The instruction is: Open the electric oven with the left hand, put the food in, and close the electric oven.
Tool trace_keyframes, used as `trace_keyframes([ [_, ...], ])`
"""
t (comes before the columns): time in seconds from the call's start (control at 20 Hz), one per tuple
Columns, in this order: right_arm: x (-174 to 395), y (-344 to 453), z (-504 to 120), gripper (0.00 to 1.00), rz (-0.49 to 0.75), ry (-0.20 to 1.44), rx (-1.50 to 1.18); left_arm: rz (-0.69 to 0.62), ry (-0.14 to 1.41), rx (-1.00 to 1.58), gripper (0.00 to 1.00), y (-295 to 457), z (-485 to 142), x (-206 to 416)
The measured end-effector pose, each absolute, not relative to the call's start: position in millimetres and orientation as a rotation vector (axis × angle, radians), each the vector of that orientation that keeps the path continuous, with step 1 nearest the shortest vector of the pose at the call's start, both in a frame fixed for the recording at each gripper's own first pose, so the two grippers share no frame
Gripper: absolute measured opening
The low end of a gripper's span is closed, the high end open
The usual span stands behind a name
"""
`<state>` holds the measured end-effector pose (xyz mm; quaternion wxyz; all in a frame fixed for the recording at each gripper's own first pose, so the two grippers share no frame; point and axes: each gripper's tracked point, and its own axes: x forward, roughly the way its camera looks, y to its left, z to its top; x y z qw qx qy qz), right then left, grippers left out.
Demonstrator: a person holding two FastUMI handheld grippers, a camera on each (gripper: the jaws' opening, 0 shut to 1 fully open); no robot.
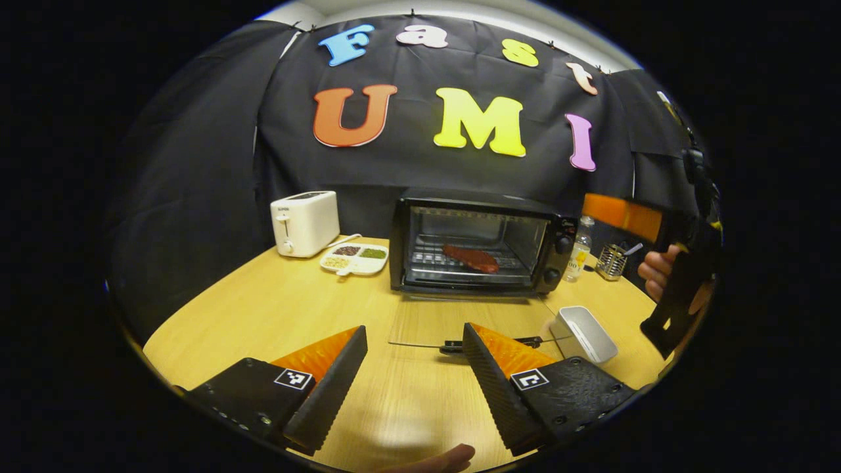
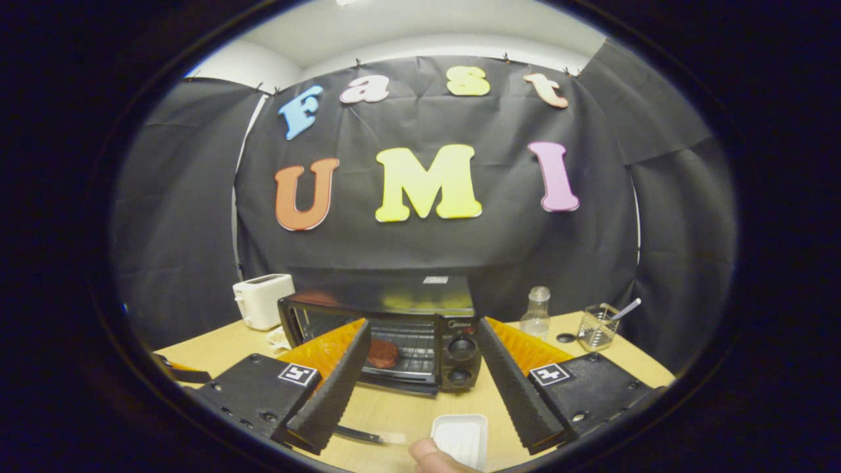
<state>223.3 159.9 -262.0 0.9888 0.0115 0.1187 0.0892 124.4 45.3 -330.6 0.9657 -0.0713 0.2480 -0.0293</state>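
Note:
The black electric oven (image 1: pixel 474 242) stands at the back of the wooden table with its glass door (image 1: pixel 460 318) folded down flat. A reddish-brown slab of food (image 1: pixel 470 258) lies on the rack inside. My left gripper (image 1: pixel 414 335) is open above the table, just in front of the door's dark handle (image 1: pixel 489 343), touching nothing. My right gripper (image 2: pixel 424 325) is open and empty, raised in front of the oven (image 2: pixel 420 341), where the food (image 2: pixel 382 353) shows inside. A hand (image 1: pixel 657 270) holds that gripper at the far right of the left gripper view.
An empty white tray (image 1: pixel 581 334) sits right of the open door. A white toaster (image 1: pixel 304 223) and a divided plate (image 1: pixel 355 258) stand to the left of the oven. A bottle (image 1: pixel 579 249) and a wire holder (image 1: pixel 612 261) stand to its right.

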Motion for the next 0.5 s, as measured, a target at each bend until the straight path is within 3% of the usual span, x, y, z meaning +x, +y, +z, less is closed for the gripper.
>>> trace_keyframes([
  [0.5, 187, 130, -170, 1.00, 0.208, 0.064, -0.090, -0.209, 0.633, -0.077, 0.94, -32, -388, 132],
])
